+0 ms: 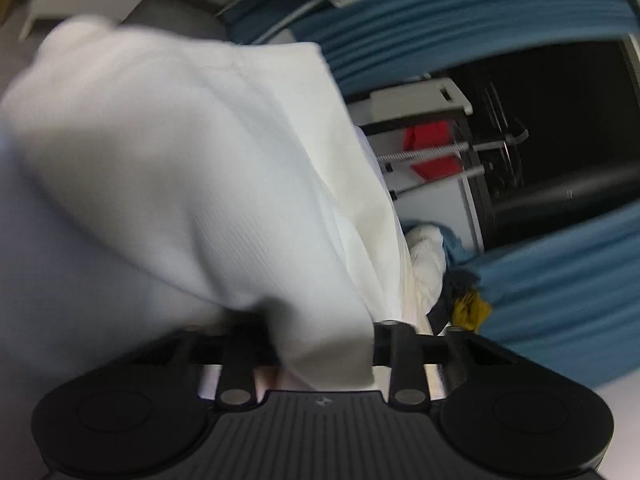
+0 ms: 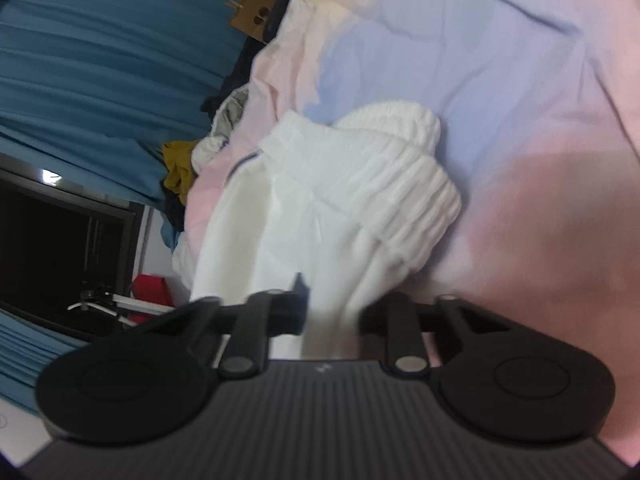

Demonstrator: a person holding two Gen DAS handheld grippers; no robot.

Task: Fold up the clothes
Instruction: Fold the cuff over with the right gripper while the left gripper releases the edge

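A white garment (image 1: 192, 168) with a ribbed weave fills the left wrist view and drapes over my left gripper (image 1: 316, 344), which is shut on its cloth; the fingertips are hidden under the fabric. In the right wrist view the same white garment (image 2: 328, 208), with a gathered elastic waistband (image 2: 412, 184), hangs from my right gripper (image 2: 332, 316) onto a pink and lilac bedsheet (image 2: 520, 128). The right gripper is shut on the white cloth, which passes between its fingers.
Blue curtains (image 2: 88, 64) and a dark window (image 2: 60, 248) lie beyond the bed edge. A pile of other clothes, with a mustard piece (image 2: 178, 170), sits at the bed's side. A red item (image 1: 434, 152) and a metal rack (image 1: 492, 152) stand by the window.
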